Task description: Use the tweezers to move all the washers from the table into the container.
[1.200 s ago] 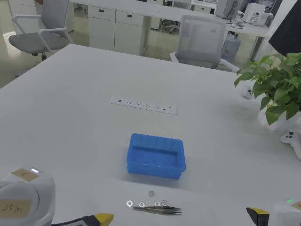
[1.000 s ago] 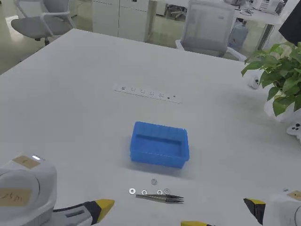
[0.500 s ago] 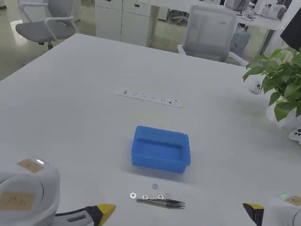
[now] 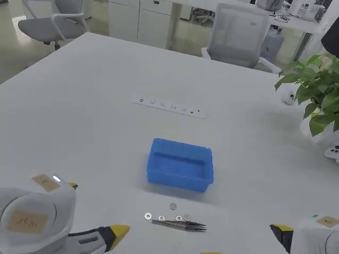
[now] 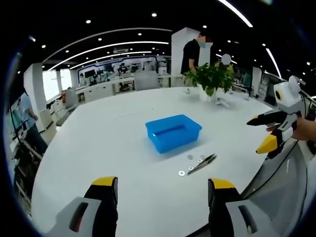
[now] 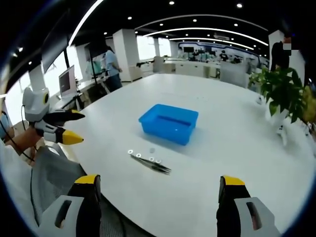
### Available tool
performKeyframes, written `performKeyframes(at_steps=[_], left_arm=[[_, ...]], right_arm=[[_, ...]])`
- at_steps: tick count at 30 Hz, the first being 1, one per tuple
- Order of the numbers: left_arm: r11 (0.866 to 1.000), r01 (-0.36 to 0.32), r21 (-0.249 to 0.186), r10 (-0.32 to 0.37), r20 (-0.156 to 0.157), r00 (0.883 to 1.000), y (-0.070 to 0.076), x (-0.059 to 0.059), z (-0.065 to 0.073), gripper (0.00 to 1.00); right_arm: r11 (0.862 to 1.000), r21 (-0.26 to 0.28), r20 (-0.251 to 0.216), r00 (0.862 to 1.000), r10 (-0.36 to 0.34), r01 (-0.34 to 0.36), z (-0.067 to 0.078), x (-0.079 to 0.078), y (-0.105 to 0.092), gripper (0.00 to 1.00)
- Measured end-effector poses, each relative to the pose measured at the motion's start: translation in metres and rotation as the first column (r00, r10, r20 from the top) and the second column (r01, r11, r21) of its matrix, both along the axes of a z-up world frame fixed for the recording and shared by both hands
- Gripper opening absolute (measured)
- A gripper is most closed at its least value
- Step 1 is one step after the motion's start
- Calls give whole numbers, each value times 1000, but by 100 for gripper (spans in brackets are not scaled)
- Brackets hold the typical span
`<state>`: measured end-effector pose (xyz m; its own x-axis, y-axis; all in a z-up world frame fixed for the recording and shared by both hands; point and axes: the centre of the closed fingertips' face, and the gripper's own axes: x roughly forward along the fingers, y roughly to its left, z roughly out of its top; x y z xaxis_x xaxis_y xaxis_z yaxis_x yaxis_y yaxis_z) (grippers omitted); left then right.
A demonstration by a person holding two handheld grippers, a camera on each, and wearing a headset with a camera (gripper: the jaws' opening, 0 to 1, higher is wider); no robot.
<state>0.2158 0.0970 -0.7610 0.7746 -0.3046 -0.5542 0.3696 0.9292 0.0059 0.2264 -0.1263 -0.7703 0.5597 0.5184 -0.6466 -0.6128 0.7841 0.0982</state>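
A blue container [image 4: 180, 164] stands mid-table, with nothing visible inside. Just in front of it lie several small washers [image 4: 161, 218] in a loose row, and the metal tweezers [image 4: 179, 225] rest flat beside them. My left gripper [image 4: 95, 209] hovers open at the near left, well short of the tweezers. My right gripper [image 4: 246, 242] is open at the near right edge. From the left gripper [image 5: 163, 185] I see the container [image 5: 174, 132], tweezers [image 5: 202, 163] and washers [image 5: 181, 173] ahead. The right gripper [image 6: 160, 181] faces the container [image 6: 169, 122] and tweezers [image 6: 150, 164].
A white power strip [image 4: 168, 106] is set into the table behind the container. A potted plant [image 4: 315, 90] and a white controller [image 4: 333, 152] sit at the right edge. Office chairs [image 4: 235, 34] stand beyond the far side. People stand in the room behind.
The head camera has shifted a little. My left gripper has come further into the head view, with its second yellow tip now showing. Container, washers and tweezers have not moved.
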Motion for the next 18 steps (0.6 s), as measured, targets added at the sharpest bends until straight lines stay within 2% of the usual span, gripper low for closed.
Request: performKeyframes(at_steps=[4, 6, 9, 15, 16, 18], left_arm=[[999, 35, -5, -34, 12, 999, -5, 2, 1, 73], [998, 64, 5, -64, 5, 998, -8, 2, -1, 72], [993, 114, 18, -114, 16, 993, -13, 4, 0, 69], [970, 242, 35, -243, 3, 970, -29, 12, -2, 56], [958, 284, 42, -283, -14, 959, -34, 12, -4, 52], [945, 323, 53, -323, -13, 946, -40, 15, -6, 48]], right_arm=[[1000, -3, 2, 1000, -5, 5, 0, 1, -1, 99], [1000, -5, 5, 1000, -7, 7, 0, 2, -1, 99], [1000, -5, 5, 1000, -12, 12, -1, 2, 0, 98], [1000, -12, 0, 1000, -20, 20, -3, 1, 0, 96], [1000, -17, 0, 1000, -22, 22, -4, 1, -1, 96], [999, -21, -4, 1000, -25, 25, -4, 0, -3, 96]])
